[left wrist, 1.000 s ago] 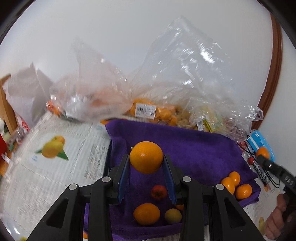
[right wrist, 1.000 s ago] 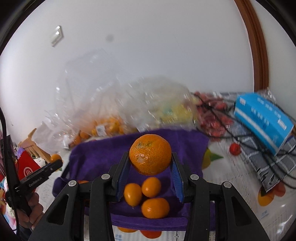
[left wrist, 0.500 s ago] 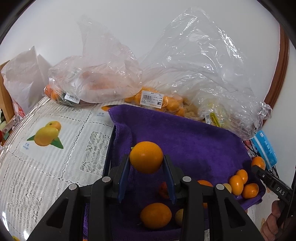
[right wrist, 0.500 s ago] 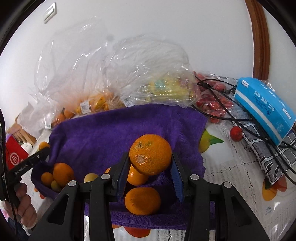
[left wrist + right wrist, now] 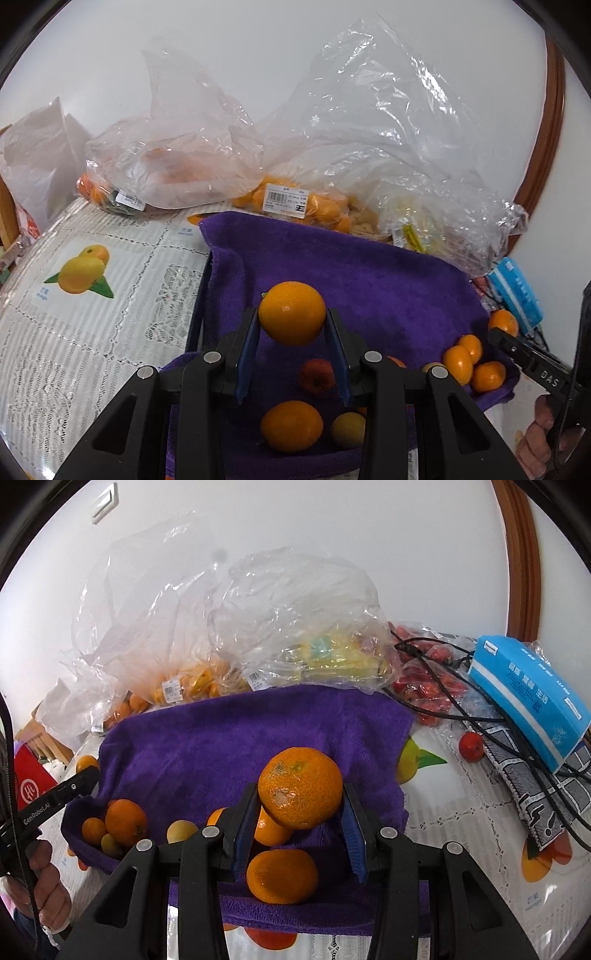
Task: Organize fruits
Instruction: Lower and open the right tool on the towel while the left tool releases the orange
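Observation:
My left gripper (image 5: 291,325) is shut on a smooth orange (image 5: 291,312) and holds it above the purple towel (image 5: 369,273). Below it on the towel lie an orange (image 5: 291,426), a small red fruit (image 5: 317,376) and a yellowish fruit (image 5: 348,430). Three small oranges (image 5: 471,363) lie at the towel's right end. My right gripper (image 5: 300,805) is shut on a mandarin (image 5: 300,788) with a pale spot, above the towel (image 5: 221,746). Two mandarins (image 5: 282,877) lie under it. An orange (image 5: 125,821) and small fruits lie at the towel's left end.
Clear plastic bags of fruit (image 5: 295,201) stand behind the towel against the wall. A blue tissue box (image 5: 528,694), black cables (image 5: 480,716), a bag of red fruit (image 5: 421,686) and a loose red fruit (image 5: 471,746) lie to the right. The tablecloth (image 5: 92,295) has printed fruit.
Both grippers have come closer and lower over the towel, each still holding its fruit. The bags and towel now sit nearer in both views.

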`<state>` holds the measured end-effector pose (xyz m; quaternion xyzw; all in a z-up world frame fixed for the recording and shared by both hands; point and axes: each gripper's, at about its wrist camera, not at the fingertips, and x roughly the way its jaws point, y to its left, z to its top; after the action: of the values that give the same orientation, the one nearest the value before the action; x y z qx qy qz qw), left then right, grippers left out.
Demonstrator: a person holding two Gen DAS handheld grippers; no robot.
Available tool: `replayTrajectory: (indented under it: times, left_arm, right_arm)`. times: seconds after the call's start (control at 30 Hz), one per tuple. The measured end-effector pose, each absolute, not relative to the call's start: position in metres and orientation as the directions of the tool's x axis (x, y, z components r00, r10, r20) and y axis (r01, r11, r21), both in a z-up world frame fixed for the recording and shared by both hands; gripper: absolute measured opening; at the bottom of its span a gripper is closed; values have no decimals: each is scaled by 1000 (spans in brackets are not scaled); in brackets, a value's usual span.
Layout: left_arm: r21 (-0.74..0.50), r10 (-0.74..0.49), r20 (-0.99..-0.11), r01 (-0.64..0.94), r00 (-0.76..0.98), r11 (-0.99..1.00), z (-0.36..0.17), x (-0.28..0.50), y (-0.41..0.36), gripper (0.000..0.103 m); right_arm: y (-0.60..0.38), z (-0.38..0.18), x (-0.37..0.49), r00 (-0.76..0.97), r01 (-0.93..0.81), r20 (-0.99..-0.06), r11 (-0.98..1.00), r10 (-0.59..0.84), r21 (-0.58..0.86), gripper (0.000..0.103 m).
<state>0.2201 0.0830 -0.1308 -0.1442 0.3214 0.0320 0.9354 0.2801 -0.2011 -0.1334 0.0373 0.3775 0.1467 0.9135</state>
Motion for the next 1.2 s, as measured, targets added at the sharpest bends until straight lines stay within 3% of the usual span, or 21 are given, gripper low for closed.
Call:
replayTrajectory:
  times: [0.4,1.0,1.2]
  left_arm:
    - [-228,-11,-676,-195,736,954,-142,231,86,34]
    - [-223,-9,-682,-197,731,955,-141,232,87,34]
    - [-224,-14,-671,-185,742,957,-137,230,84,41]
  right_arm:
    - [-197,-140,283,650,-256,-703,954,289,156,43]
    - [-193,-141,279,654,-273,-713,958,252,88,44]
    - [-194,-140,278,656,-278,-708,956,262,96,44]
